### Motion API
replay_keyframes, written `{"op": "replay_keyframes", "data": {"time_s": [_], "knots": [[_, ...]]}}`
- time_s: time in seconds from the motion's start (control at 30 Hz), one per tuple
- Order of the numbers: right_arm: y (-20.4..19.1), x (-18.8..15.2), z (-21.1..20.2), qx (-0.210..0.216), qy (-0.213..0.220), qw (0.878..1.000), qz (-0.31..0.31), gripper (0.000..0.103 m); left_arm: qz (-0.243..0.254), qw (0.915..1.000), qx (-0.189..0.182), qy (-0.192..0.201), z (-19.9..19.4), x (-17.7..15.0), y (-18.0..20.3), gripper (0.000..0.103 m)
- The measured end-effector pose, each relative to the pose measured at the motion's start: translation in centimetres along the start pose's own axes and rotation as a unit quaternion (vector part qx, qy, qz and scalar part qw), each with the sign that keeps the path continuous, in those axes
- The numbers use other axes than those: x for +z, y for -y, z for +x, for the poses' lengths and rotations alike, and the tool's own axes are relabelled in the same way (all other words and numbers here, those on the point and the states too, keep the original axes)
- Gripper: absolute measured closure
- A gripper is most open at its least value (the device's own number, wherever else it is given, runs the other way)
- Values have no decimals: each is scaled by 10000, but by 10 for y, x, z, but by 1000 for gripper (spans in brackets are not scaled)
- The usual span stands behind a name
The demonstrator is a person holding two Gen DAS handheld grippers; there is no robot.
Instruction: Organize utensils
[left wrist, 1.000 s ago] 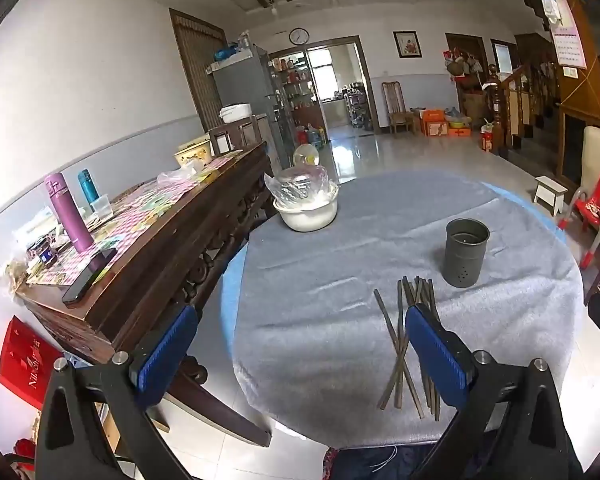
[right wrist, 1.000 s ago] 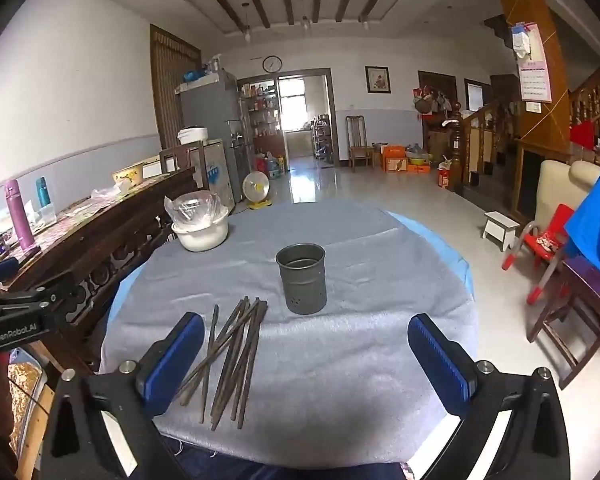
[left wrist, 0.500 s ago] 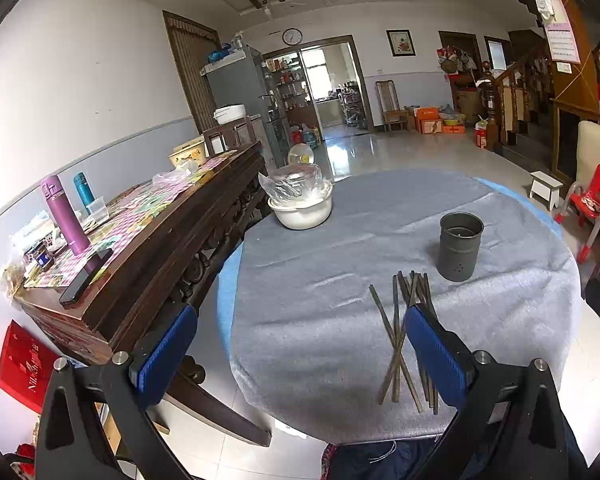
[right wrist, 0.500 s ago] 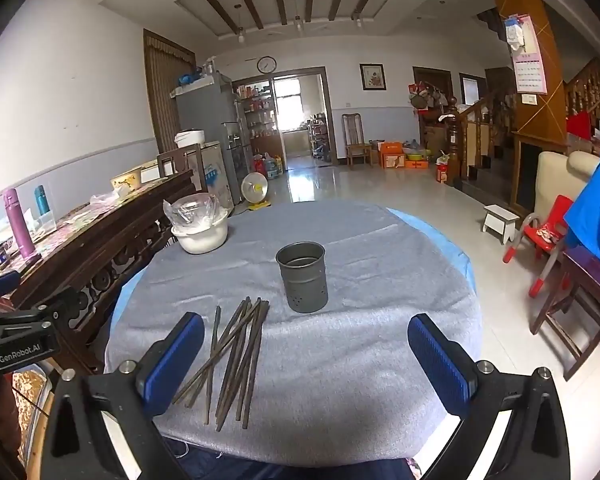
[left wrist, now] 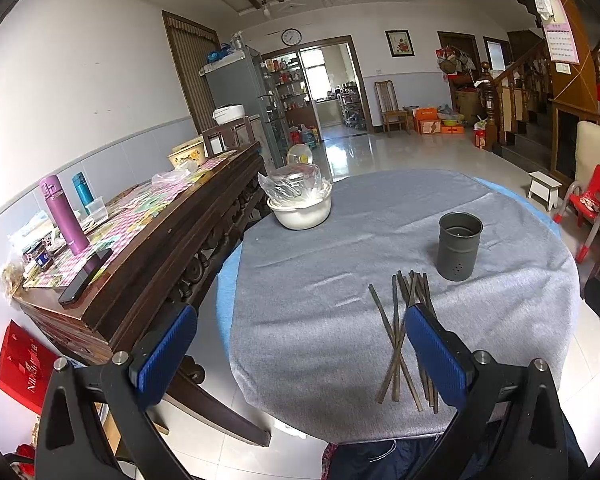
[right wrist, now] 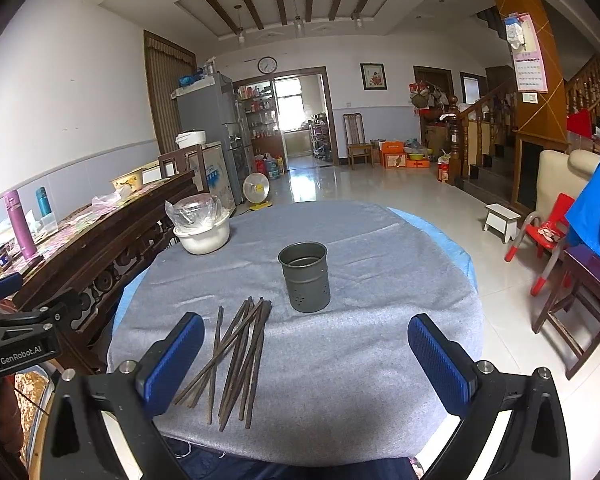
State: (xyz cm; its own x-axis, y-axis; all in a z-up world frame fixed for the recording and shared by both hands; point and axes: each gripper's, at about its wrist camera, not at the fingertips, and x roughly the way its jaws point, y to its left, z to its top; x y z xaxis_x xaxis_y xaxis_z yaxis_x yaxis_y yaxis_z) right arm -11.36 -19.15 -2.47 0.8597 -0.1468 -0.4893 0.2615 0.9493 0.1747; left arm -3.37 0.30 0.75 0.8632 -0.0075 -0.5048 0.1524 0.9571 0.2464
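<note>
Several dark chopsticks (right wrist: 236,354) lie in a loose fan on the grey cloth of the round table (right wrist: 340,360), near its front edge; in the left wrist view the chopsticks (left wrist: 400,332) sit partly behind a blue pad. A grey metal holder (right wrist: 305,276) with small holes stands upright just beyond their far tips, the same holder (left wrist: 459,246) showing empty in the left wrist view. My right gripper (right wrist: 306,360) hovers open above the table's front edge, the chopsticks just inside its left finger. My left gripper (left wrist: 300,354) is open too, off the table's left front.
A white bowl (right wrist: 203,236) covered in clear plastic sits at the table's far left. A dark wooden sideboard (left wrist: 140,248) with bottles and clutter runs close along the left. Red child's chair (right wrist: 548,232) and a wooden stool stand to the right on the tiled floor.
Both cameras have pulled back and risen slightly, so the table appears a little farther off. The chopsticks and holder have not moved. Both grippers stay open.
</note>
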Motion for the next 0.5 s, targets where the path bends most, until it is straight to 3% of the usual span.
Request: {"op": "replay_keyframes", "data": {"time_s": [0.5], "knots": [[-9, -1, 3, 69, -64, 9999, -80, 0, -29, 10000, -28, -7, 0, -1, -9, 0]]}}
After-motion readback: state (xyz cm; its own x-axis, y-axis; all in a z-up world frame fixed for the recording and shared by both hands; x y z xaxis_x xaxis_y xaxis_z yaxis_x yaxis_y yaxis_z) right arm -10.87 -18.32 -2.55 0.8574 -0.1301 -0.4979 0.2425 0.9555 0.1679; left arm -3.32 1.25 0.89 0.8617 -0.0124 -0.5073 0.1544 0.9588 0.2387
